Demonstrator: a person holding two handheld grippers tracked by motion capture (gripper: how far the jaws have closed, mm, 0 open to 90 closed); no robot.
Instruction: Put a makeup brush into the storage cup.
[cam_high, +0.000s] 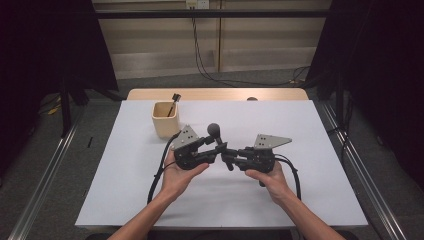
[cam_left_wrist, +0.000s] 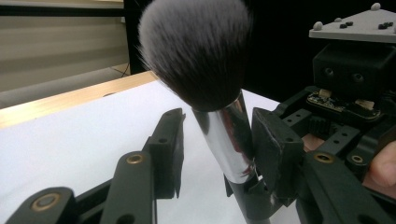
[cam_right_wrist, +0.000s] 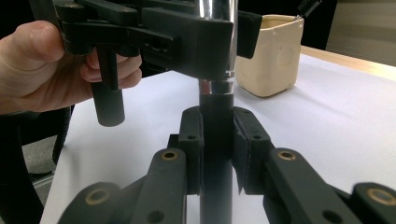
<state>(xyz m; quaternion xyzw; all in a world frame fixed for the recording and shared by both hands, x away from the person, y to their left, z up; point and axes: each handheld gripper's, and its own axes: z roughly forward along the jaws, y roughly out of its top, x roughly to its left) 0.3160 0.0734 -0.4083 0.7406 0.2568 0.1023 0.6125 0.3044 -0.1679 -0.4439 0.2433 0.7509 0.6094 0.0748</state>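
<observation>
The makeup brush (cam_high: 215, 134) stands nearly upright between the two tools above the middle of the worktop (cam_high: 310, 165), bristles up. The right tool (cam_right_wrist: 217, 140) is clenched on its dark handle. The left tool (cam_left_wrist: 217, 144) brackets the shiny metal collar just above; one pad seems to touch, the other stands clear. A cream pot (cam_high: 165, 119) sits behind.

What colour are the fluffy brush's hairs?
The brush hairs are dark with whitish-grey tips, clearest in the left gripper view.
</observation>
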